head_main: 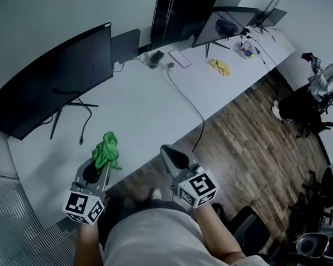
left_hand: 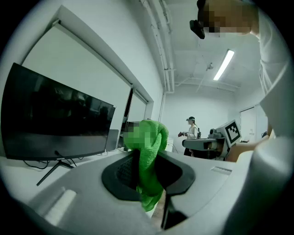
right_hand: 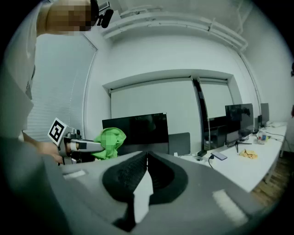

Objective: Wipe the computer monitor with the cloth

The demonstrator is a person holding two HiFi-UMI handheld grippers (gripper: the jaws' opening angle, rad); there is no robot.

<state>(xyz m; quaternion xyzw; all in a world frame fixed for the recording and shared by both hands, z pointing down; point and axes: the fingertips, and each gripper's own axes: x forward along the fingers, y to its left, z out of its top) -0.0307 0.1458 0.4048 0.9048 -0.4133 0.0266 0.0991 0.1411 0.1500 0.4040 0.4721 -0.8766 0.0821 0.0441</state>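
A large black curved monitor [head_main: 51, 81] stands on the white desk [head_main: 140, 104] at the left, its screen dark. My left gripper [head_main: 103, 159] is shut on a green cloth [head_main: 107, 149], held over the desk's near edge, well short of the screen. The cloth [left_hand: 148, 158] bunches up between the jaws in the left gripper view, with the monitor [left_hand: 50, 114] off to the left. My right gripper [head_main: 172, 156] hangs beside it over the desk edge, shut with nothing in it. From the right gripper view the cloth [right_hand: 110, 142] shows in front of the monitor [right_hand: 138, 128].
A black cable [head_main: 188, 105] runs across the desk. Farther along are a phone [head_main: 180, 58], a second monitor [head_main: 220, 24], a yellow cloth [head_main: 220, 67] and small items. A person [head_main: 319, 82] stands at the far right on the wood floor, with office chairs [head_main: 316, 240] nearby.
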